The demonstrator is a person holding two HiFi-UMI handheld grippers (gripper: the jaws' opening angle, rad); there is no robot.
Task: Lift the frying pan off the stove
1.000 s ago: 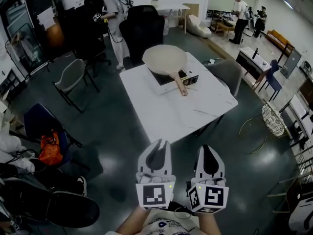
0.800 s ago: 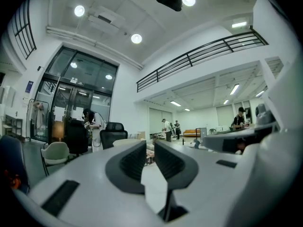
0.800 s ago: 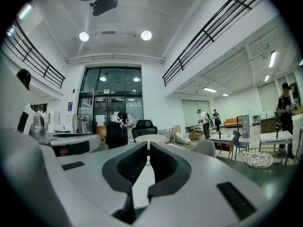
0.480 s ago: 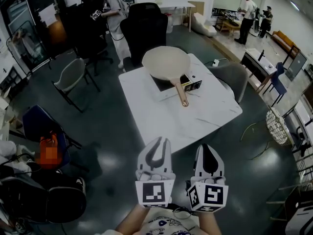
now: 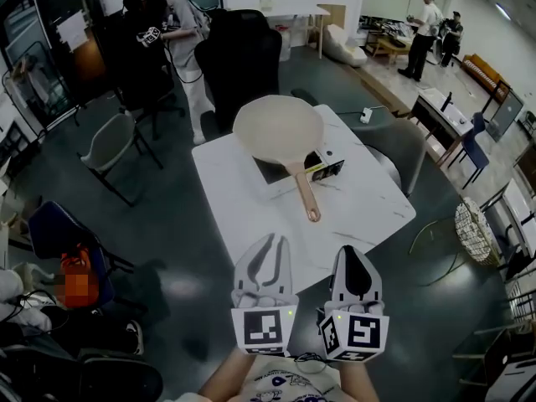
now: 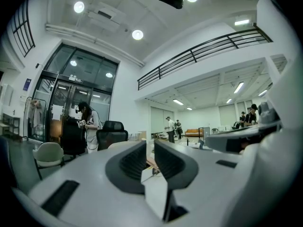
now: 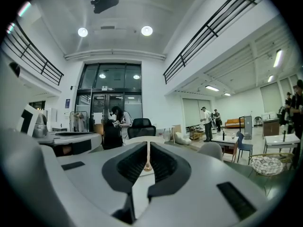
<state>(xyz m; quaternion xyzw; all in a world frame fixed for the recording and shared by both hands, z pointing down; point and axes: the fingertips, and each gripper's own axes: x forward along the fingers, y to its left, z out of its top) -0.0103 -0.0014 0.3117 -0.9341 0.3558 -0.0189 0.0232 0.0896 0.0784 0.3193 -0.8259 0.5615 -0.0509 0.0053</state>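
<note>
— Frying pan (image 5: 278, 131): how does it lie, working out from the grippers?

— Start low in the head view. The left gripper (image 5: 266, 243) and right gripper (image 5: 353, 252) sit side by side over the dark floor (image 5: 167, 249), both pointing at the table. Neither holds anything. The left gripper view shows only a thin slit between its pads, and the right gripper view shows its pads meeting.

— And past them?

— The white table (image 5: 360, 203). In the head view the jaw tips line up with its near edge. Toward the far side of it sits the stove (image 5: 328, 166), a flat dark unit. The pan rests on top, pale and round, covering most of it. Its tan handle (image 5: 304, 193) points back toward the grippers and ends over bare tabletop.

— Any contact?

— No, both grippers are well apart from the pan and its handle.

— Around the table?

— A black office chair (image 5: 243, 53) stands behind it, a grey chair (image 5: 109, 141) to the left and another (image 5: 394, 141) to the right. A person (image 5: 180, 23) stands beside the black chair.
</note>
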